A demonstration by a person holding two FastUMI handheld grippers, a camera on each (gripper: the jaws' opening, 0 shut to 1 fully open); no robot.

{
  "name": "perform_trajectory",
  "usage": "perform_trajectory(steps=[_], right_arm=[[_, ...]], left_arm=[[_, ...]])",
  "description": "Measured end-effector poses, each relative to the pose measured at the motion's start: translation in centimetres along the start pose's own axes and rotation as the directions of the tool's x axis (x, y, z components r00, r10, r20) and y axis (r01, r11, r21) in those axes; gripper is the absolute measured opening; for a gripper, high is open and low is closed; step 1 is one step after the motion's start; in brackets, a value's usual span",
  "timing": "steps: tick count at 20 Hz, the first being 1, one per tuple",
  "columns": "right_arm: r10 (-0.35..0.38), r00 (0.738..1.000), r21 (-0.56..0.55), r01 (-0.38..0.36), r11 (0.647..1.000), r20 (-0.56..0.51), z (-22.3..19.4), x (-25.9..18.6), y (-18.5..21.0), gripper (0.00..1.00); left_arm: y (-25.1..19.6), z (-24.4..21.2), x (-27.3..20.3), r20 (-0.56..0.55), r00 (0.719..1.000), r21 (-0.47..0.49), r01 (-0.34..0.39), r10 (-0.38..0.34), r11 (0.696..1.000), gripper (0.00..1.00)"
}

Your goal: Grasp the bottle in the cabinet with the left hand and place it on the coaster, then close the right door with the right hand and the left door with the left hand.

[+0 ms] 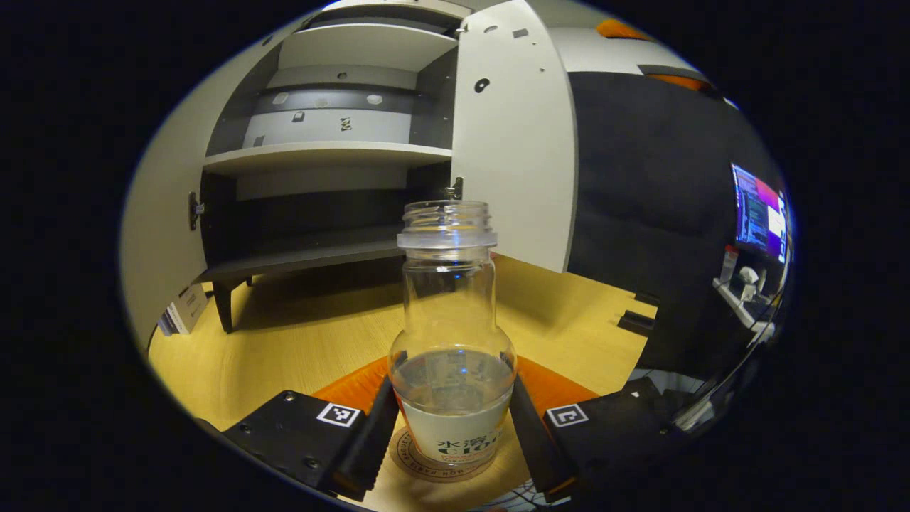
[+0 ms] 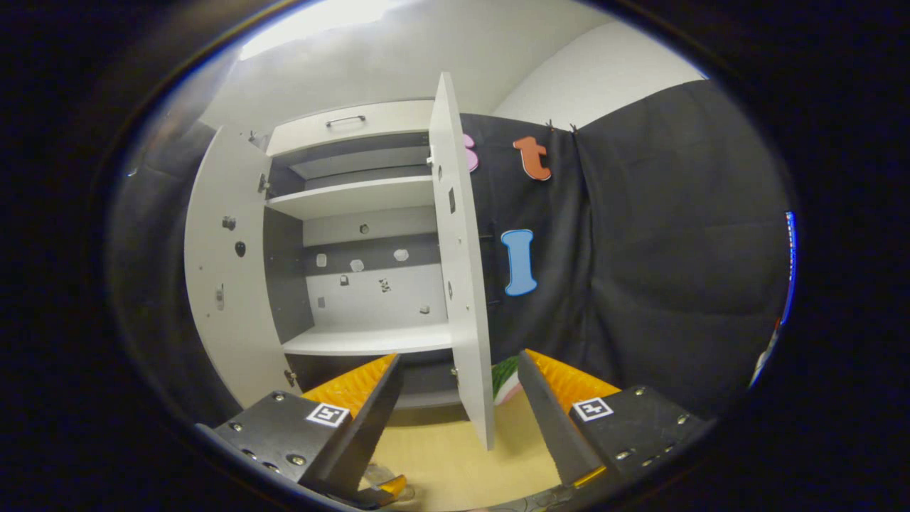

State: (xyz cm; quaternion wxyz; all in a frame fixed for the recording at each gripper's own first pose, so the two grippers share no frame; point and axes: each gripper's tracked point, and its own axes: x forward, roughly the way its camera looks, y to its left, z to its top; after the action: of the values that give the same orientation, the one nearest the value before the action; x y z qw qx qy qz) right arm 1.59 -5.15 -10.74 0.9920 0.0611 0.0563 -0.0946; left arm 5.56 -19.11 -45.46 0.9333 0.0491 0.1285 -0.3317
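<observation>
Left claw (image 1: 451,427) is gripping the bottle (image 1: 451,341), standing upright on the coaster (image 1: 444,466); right claw (image 2: 458,427) is hanging wide (cabinet (image 2: 362,249) doors open).

Straight ahead of me and low, a pale yellow wooden tabletop (image 1: 284,341) runs forward. Far off to my left, at its edge, a small stack of white printed cards or booklets (image 1: 183,309) leans; I can't tell which. To my right the black cloth wall (image 1: 640,213) hangs down, with a flat black block (image 1: 636,321) lying on the wood at its foot. Farther right, a lit monitor (image 1: 761,213), and below it some small pale clutter (image 1: 743,281), too blurred to name. From the right gripper view, a white room wall (image 2: 604,78) rises above the cloth, up and right.
</observation>
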Motion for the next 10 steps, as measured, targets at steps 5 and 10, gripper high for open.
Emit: perform_trajectory(steps=[5, 10], right_arm=[[-0.020, 0.999, -0.014, 0.020, 1.000, -0.049, -2.2, -0.8, -0.9, 0.99], [-0.018, 0.999, -0.024, 0.017, 1.000, -0.049, -2.9, -2.0, -1.5, 0.99]], left_arm=[[-0.4, -1.8, -0.4, 0.017, 1.000, 0.063, 0.021, -0.022, 0.998, 0.81], [0.0, -2.3, -0.4, 0.009, 1.000, 0.083, 0.029, -0.029, 0.996, 0.83]])
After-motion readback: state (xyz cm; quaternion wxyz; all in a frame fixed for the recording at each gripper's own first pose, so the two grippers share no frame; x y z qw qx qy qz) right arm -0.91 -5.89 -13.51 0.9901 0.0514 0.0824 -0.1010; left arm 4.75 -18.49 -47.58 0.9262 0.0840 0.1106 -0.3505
